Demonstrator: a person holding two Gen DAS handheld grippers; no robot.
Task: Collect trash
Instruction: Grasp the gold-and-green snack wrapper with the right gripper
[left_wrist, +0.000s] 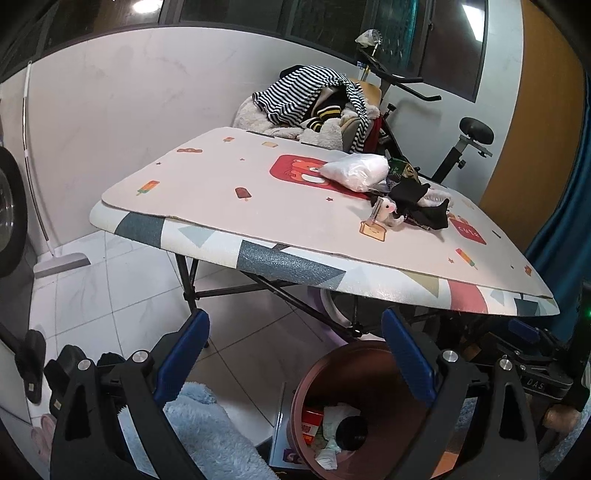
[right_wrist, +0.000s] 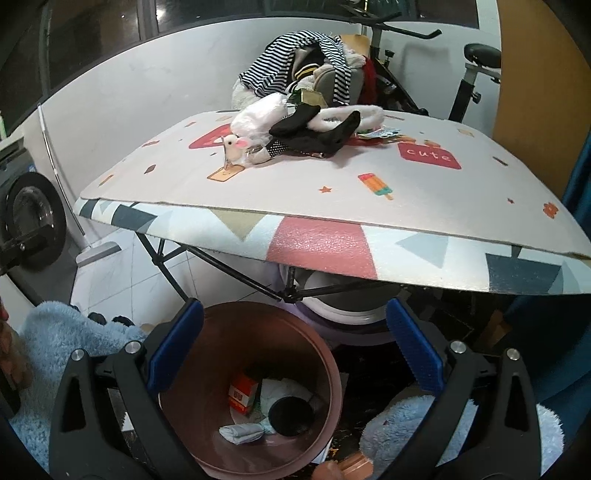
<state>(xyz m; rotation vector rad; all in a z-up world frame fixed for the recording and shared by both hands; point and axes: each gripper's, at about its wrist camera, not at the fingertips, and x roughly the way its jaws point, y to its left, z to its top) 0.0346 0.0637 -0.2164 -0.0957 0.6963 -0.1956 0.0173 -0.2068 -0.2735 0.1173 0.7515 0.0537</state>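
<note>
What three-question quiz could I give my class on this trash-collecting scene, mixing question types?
1. True or false: the round brown plastic trash bin on the floor is empty.
2. Which lies on the patterned foam-topped folding table? A) black sock B) laptop C) dinner plate
3. Fill in: the right hand-held gripper has its jaws ____.

Key: 1 false, it holds a red-and-white carton and crumpled white paper. 2 A. 3 open, nothing between them.
</note>
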